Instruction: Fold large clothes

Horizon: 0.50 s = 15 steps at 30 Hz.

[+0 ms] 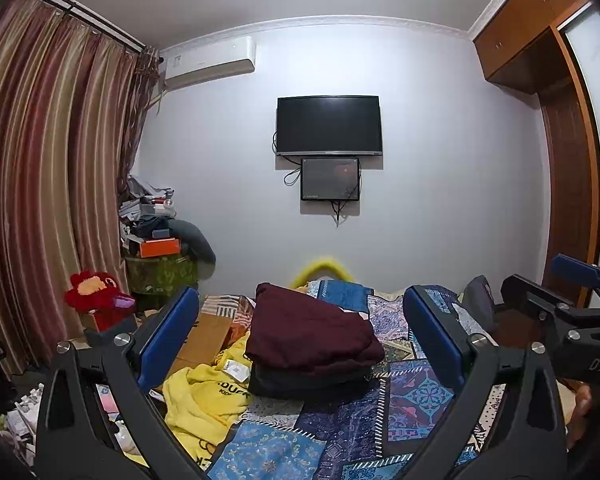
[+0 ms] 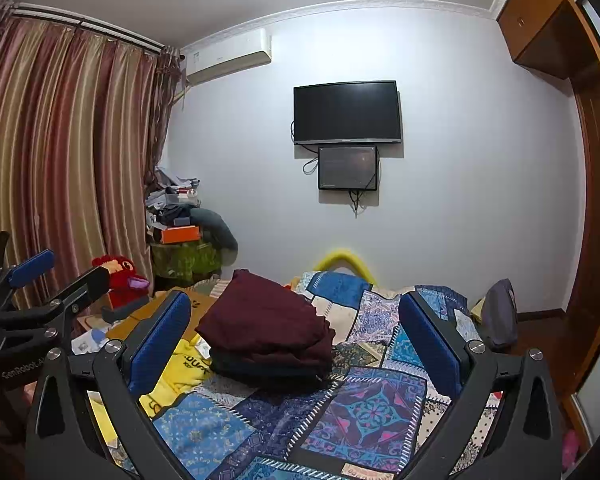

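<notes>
A folded maroon garment (image 1: 312, 328) lies on top of a folded dark garment (image 1: 308, 380) on the patchwork bedspread (image 1: 380, 408). A crumpled yellow garment (image 1: 204, 400) with black print lies to their left. My left gripper (image 1: 300, 320) is open and empty, raised above the bed in front of the stack. My right gripper (image 2: 296, 320) is open and empty, beside the left one, also facing the stack (image 2: 264, 324). The yellow garment (image 2: 180, 364) shows in the right wrist view too. Each gripper shows in the other's view: the right (image 1: 540, 280) and the left (image 2: 64, 268).
Striped curtains (image 1: 40, 184) hang at the left. A red plush toy (image 1: 96, 296) and a cluttered pile with an orange box (image 1: 160, 246) stand by the bed. A cardboard box (image 1: 204, 336) lies at the bed's left. A TV (image 1: 328, 124) is on the wall. A wooden wardrobe (image 1: 568, 160) is at the right.
</notes>
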Each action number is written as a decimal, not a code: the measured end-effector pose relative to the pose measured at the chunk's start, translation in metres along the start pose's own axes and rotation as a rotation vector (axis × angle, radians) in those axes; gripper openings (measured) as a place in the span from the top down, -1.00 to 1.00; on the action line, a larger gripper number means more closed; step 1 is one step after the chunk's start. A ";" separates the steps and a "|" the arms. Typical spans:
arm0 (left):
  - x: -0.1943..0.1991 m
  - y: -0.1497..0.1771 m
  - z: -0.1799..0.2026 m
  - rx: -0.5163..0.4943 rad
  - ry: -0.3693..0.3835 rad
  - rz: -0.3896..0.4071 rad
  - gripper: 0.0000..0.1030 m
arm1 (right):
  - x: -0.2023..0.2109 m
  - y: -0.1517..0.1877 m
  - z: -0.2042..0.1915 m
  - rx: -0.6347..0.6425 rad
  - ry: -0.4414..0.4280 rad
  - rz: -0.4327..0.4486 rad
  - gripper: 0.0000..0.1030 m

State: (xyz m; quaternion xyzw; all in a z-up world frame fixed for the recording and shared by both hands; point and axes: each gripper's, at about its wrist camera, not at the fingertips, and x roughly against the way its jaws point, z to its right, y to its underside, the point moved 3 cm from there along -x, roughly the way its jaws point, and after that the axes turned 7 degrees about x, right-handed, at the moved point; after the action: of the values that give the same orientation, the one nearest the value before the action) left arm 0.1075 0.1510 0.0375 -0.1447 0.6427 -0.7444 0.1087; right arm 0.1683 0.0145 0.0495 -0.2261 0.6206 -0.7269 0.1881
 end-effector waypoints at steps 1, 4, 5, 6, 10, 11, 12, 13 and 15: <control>0.000 0.000 0.000 0.001 -0.001 -0.002 -0.99 | 0.000 0.000 0.000 0.000 -0.001 0.000 -1.00; -0.001 0.001 -0.001 0.008 -0.003 -0.008 -0.99 | 0.000 -0.001 0.000 0.003 -0.001 -0.001 -1.00; -0.002 0.001 -0.002 0.011 -0.003 -0.010 -0.99 | 0.000 0.000 -0.001 0.003 0.000 -0.001 -1.00; -0.002 0.002 -0.002 0.013 -0.002 -0.011 -0.99 | 0.000 -0.001 -0.001 0.004 0.000 -0.001 -1.00; -0.001 0.001 -0.003 0.018 -0.003 -0.010 -0.99 | 0.000 -0.002 -0.001 0.004 0.000 0.000 -1.00; -0.001 0.001 -0.003 0.019 -0.003 -0.010 -0.99 | 0.000 -0.001 -0.001 0.003 0.000 0.000 -1.00; -0.001 0.001 -0.003 0.019 -0.003 -0.011 -0.99 | 0.000 -0.001 -0.001 0.003 0.000 0.000 -1.00; -0.001 0.001 -0.003 0.019 -0.003 -0.012 -0.99 | 0.000 -0.001 -0.001 0.002 0.000 0.000 -1.00; -0.001 0.001 -0.004 0.021 -0.003 -0.013 -0.99 | 0.000 -0.001 -0.001 0.000 -0.001 -0.001 -1.00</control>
State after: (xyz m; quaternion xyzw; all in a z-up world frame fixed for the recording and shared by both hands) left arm 0.1074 0.1549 0.0364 -0.1488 0.6338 -0.7516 0.1061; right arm 0.1683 0.0153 0.0509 -0.2268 0.6204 -0.7269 0.1879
